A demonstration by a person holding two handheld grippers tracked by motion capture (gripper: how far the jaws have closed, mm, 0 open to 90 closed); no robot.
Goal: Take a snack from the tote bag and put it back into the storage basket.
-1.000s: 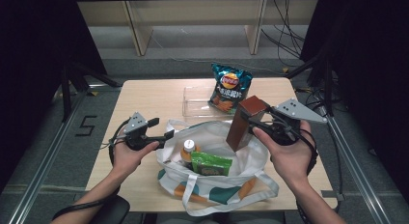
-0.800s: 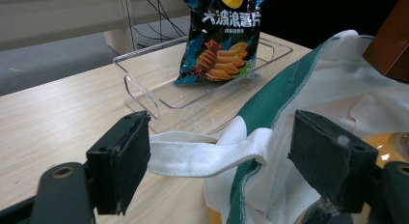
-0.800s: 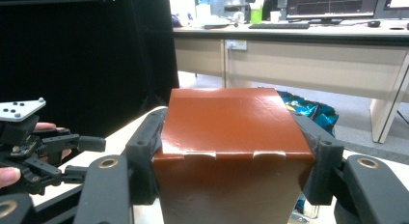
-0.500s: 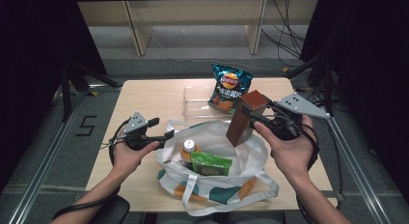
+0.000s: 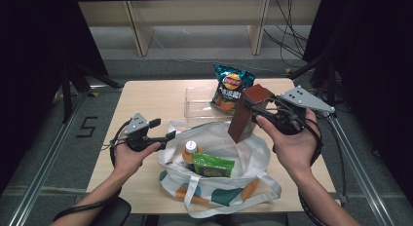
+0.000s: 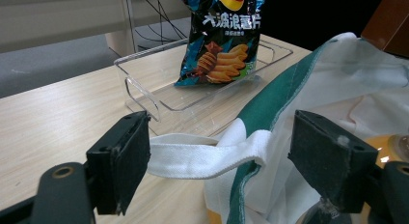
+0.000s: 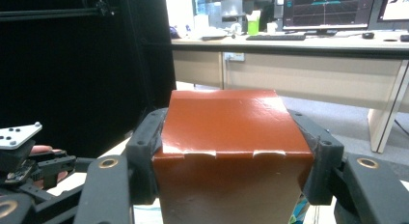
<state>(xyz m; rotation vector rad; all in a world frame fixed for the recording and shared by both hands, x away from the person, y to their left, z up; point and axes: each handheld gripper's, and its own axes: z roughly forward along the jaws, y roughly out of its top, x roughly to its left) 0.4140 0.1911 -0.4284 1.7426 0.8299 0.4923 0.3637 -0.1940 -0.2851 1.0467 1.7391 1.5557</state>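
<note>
Clamping a brown carton (image 5: 247, 113) between its jaws, the right gripper (image 5: 259, 108) holds it right of centre, above the white tote bag (image 5: 243, 155). The left gripper (image 6: 219, 159) stands open around the bag's strap (image 6: 205, 155), perhaps touching it.

Right gripper (image 5: 249, 105) squeezes box (image 5: 247, 113), held up over bag (image 5: 219, 153). Left gripper (image 5: 165, 133) open at bag's left edge.
</note>
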